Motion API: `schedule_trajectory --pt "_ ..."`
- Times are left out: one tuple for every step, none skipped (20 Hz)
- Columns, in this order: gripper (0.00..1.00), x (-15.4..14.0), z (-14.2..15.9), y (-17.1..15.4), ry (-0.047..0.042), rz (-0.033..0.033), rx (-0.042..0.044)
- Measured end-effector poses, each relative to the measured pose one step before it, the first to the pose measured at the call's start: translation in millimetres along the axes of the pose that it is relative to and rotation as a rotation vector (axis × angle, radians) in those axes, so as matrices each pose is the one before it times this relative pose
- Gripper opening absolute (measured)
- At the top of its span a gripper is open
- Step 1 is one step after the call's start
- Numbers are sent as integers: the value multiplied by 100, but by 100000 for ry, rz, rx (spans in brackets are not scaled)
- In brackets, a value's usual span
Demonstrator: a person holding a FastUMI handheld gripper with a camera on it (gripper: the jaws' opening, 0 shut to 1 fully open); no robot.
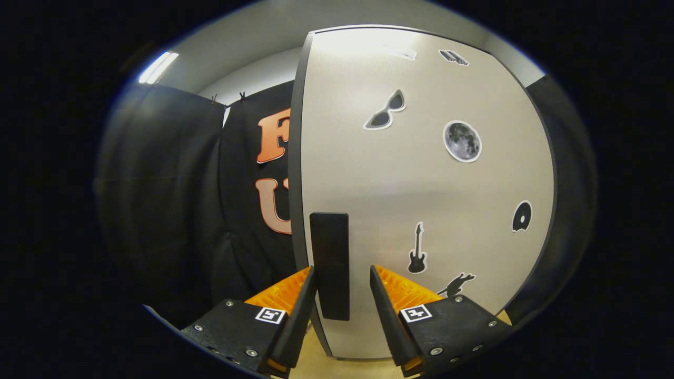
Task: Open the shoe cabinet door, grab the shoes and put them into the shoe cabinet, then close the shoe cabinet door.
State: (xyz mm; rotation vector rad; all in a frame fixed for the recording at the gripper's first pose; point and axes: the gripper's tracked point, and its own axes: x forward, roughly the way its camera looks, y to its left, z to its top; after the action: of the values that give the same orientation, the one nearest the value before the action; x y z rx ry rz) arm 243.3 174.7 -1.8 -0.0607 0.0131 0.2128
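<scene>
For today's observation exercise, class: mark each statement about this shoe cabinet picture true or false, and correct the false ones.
1. The black handle lies between the gripper fingers. True.
2. The fingers press on the handle. False: a gap shows on each side, so the gripper is open.
3. The cabinet door carries a moon sticker. True.
4. The guitar sticker sits above the sunglasses sticker. False: it sits below.
</scene>
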Motion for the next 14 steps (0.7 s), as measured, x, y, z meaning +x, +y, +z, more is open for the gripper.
schedule_trajectory --pt "65 -884 233 -116 -366 -546 81" --pt "66 -773 108 -199 -80 -860 -26" --pt "67 -770 -152 -306 283 -1020 -208" --pt "67 -1010 -53 -370 85 -1379 -285" --pt "68 -1035 12 -355 -58 -1333 -367" --pt "68 -1082 -91 -366 252 -1232 -363" --pt "69 -1158 -104 -385 84 -1162 -362" --pt "70 -1310 -113 -427 -169 -1328 -844" --pt "70 -1394 -59 -457 -623 -1475 -825" --pt "71 -1557 34 -518 -737 -1530 -620" --pt "72 -1336 -146 -507 510 -1674 366" --pt "72 -1437 -252 -281 797 -418 1271" --pt "73 -1319 -39 -176 491 -90 1129" --pt "73 -1365 -8 -299 271 -681 335"
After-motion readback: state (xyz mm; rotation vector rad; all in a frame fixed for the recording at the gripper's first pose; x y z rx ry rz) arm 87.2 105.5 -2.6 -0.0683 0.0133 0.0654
